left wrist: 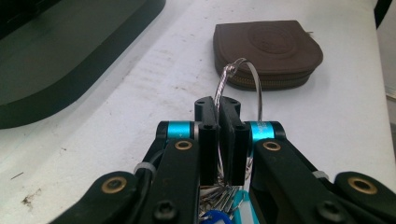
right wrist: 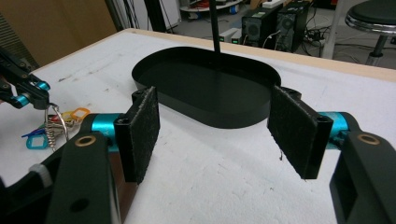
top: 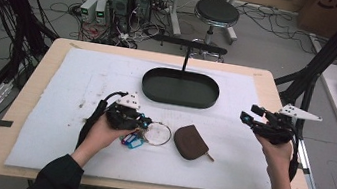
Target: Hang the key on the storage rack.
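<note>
Broadly, the counter (top: 31, 84) is a wooden top under a pale, stained mat (top: 77, 81). Toward its far side sits a black oval tray (top: 180, 88) with a thin upright post rising from its back edge. Nearer the person lies a brown zip pouch (top: 190, 142), right of the middle, flat on the mat.

Just left of the pouch is the key ring (top: 158, 134), a thin wire loop with coloured key tags (top: 132, 139) hanging from it, blue and orange among them. The left gripper (top: 144, 123) has its jaws pressed together on the wire of that ring; in the left gripper view the loop (left wrist: 239, 88) stands up out of the pinched pads, with the pouch (left wrist: 268, 53) beyond it. From the right gripper view the ring hangs from those jaws, tags dangling close over the mat.

The right gripper (top: 249, 115) is held at the counter's right edge, well apart from the pouch, its jaws spread wide with nothing between the pads (right wrist: 140, 130), facing the tray (right wrist: 205, 93).
</note>
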A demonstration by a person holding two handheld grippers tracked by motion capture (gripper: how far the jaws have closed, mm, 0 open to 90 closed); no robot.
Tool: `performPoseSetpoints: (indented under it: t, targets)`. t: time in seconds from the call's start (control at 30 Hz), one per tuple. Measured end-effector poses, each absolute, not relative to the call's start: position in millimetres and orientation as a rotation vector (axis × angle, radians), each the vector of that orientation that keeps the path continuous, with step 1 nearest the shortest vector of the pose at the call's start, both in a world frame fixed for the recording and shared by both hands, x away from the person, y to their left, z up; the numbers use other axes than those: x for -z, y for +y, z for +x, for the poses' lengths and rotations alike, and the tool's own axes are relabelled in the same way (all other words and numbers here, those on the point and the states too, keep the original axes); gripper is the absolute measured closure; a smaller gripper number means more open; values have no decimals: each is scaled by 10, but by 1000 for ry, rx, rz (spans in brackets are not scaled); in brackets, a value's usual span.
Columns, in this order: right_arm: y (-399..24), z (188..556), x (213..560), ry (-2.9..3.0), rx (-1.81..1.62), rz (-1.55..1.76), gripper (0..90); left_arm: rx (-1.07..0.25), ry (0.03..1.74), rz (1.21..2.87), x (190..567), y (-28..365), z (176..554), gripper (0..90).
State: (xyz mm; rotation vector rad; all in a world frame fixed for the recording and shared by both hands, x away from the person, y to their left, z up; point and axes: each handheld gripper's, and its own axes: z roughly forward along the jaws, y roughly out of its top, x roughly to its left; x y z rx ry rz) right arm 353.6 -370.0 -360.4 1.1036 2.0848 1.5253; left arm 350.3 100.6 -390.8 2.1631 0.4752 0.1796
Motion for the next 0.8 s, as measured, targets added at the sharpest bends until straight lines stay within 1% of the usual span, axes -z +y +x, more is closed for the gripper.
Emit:
performPoseSetpoints:
  t: [0.43,0.57,0.8]
  targets:
    - [-3701,3533,3604,2088,-1524,1103,345,-125,440,2183,3996,974,3476,851]
    - [-3706,3540,3608,2087,-1524,1104,345,-102,422,2213,4039,956,3501,851]
    - [-3708,3558,3621,2095,-1521,1099,343,-92,417,2208,4040,965,3502,864]
